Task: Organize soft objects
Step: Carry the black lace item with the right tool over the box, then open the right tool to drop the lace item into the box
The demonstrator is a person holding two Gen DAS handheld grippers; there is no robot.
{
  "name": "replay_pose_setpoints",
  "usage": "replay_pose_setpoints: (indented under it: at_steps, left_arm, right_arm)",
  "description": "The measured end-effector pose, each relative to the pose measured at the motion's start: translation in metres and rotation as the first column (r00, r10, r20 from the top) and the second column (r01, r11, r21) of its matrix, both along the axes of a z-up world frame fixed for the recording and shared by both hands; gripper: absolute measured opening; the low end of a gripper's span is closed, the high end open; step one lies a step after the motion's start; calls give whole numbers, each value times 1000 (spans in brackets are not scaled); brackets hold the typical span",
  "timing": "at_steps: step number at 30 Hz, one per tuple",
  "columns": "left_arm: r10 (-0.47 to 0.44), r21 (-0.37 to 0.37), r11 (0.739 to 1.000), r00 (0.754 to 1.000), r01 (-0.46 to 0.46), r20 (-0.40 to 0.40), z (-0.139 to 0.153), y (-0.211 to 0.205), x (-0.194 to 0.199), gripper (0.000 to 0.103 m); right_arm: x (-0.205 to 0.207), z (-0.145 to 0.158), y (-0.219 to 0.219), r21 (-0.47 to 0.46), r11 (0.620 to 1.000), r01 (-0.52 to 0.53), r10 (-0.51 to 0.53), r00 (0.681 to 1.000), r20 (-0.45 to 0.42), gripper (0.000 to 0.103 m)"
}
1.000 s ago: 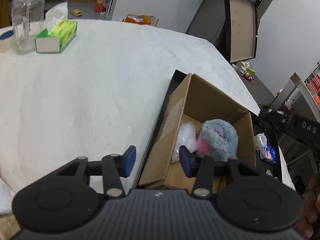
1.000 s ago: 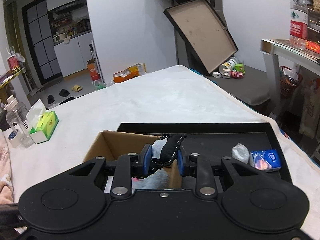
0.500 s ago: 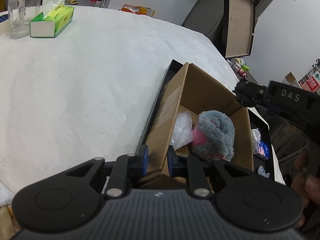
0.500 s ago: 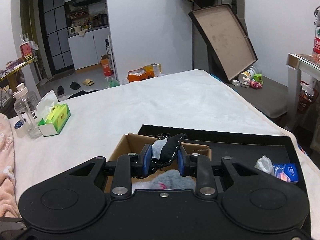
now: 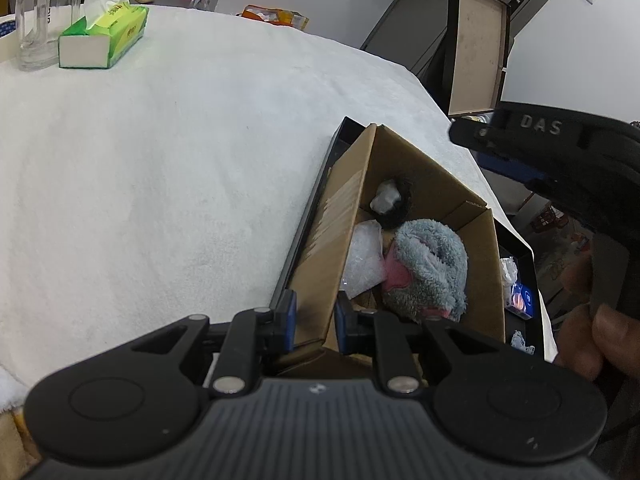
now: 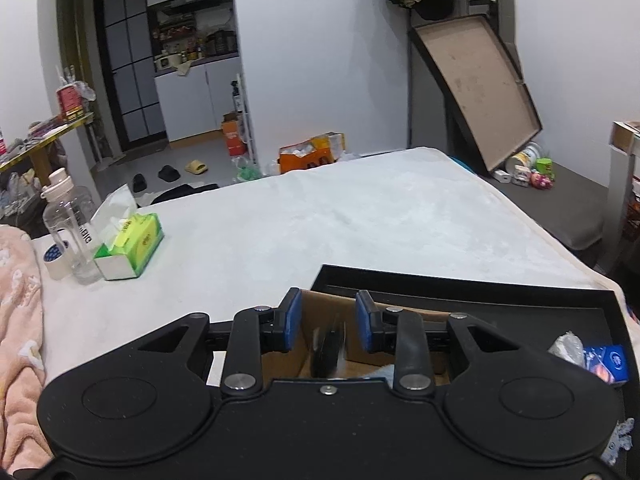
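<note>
A cardboard box (image 5: pixel 404 168) stands in a black tray (image 5: pixel 520 252) on the white bed. My left gripper (image 5: pixel 314 318) is shut on the box's near left wall. Inside lie a grey-and-pink fluffy toy (image 5: pixel 428 268), a clear plastic bag (image 5: pixel 362 256) and a black-and-white soft item (image 5: pixel 390 202) at the far end. My right gripper (image 6: pixel 324 322) is open above the box (image 6: pixel 320 308); the black item (image 6: pixel 328 346) shows blurred below its fingers, apart from them. The right gripper's body shows in the left wrist view (image 5: pixel 560 140).
A green tissue box (image 5: pixel 104 36), a clear bottle (image 5: pixel 44 8) and a tape roll (image 6: pixel 54 258) stand at the bed's far left. A blue packet (image 6: pixel 606 362) and crumpled plastic (image 6: pixel 566 346) lie in the tray's right end. A pink blanket (image 6: pixel 16 300) lies at left.
My left gripper closed on the box wall. My right gripper opened and let go of the black-and-white item, which dropped into the box.
</note>
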State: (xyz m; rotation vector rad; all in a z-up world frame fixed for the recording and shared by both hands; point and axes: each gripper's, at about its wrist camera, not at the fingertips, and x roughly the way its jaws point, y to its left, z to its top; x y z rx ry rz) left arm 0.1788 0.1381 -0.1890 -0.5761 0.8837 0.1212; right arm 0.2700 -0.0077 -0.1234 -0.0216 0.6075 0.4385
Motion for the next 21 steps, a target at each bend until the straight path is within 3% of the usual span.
replay_pose_setpoints:
  at_steps: [11, 17, 21]
  left_arm:
    - [2, 20, 1000, 1000, -2, -12, 1, -3, 1, 20]
    - [5, 59, 998, 1000, -4, -14, 6, -8, 1, 22]
    - [12, 71, 997, 1000, -11, -15, 10, -10, 1, 23]
  right_arm:
    - [-2, -5, -10, 5, 1000, 8, -8, 999, -40, 47]
    - [-9, -5, -30, -1, 999, 35, -35, 998, -47, 61]
    - [-14, -3, -40, -7, 999, 42, -42, 998, -44, 77]
